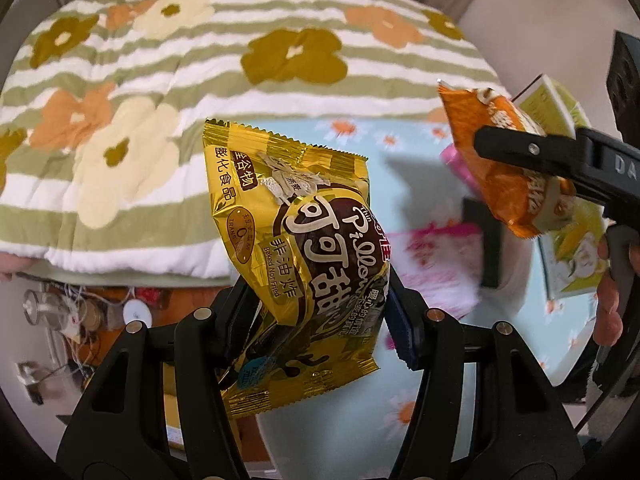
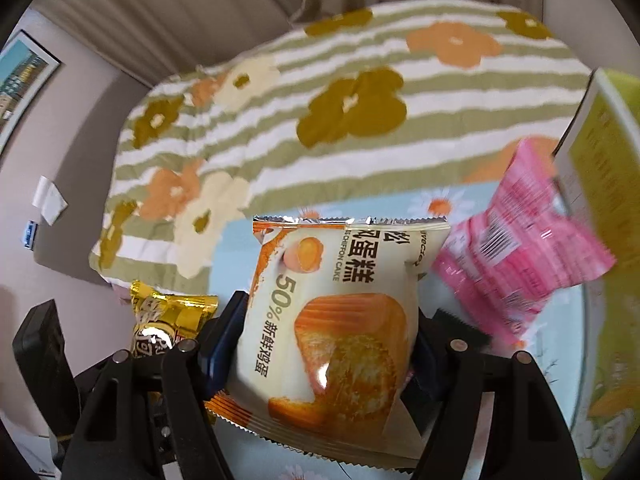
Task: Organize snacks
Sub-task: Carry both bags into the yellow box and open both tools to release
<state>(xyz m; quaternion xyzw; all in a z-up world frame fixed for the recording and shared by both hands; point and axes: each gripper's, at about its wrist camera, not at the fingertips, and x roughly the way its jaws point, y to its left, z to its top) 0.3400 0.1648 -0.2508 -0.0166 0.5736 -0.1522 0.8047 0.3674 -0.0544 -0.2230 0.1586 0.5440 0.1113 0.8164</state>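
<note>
My left gripper (image 1: 316, 304) is shut on a gold cocoa-pillow snack packet (image 1: 296, 236) and holds it up in the air; that packet also shows at the lower left of the right wrist view (image 2: 168, 320). My right gripper (image 2: 324, 340) is shut on a cream and orange chiffon cake packet (image 2: 340, 320), also held up; it shows at the right of the left wrist view (image 1: 516, 168) with the right gripper (image 1: 532, 152) clamped on it. A pink snack packet (image 2: 516, 256) lies on the light-blue daisy cloth (image 1: 352, 412), blurred in the left wrist view (image 1: 440, 272).
A yellow-green open box (image 2: 604, 208) stands at the right, also seen behind the cake packet (image 1: 560, 116). A green-striped flowered quilt (image 1: 200, 92) lies behind the cloth. A cluttered floor area (image 1: 80, 320) shows at the lower left. A dark flat object (image 1: 490, 248) lies on the cloth.
</note>
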